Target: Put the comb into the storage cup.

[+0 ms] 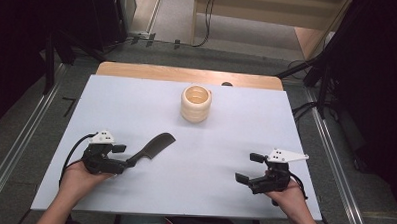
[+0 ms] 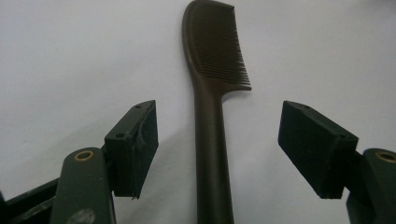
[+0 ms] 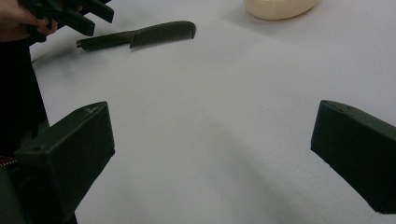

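High view: two hand-held grippers low on a white table, comb and cup beyond.

Nearest, the right gripper (image 1: 245,167) rests with jaws spread wide over bare table (image 1: 225,143). The left gripper (image 1: 122,157) stands open astride the dark comb's (image 1: 154,144) handle, pads clear of it; the comb lies flat, teeth end pointing away. Farther off stands a cream ribbed cup (image 1: 196,103).

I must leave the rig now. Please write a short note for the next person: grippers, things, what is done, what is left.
Left gripper: open, jaws on both sides of the comb handle, not pressing it.
Right gripper: open, holds nothing, at the table's near right.
Comb: flat on the table, near left. Cup: upright, far middle.
Done: left gripper lined up on the handle.
Left: probably close and lift the comb.
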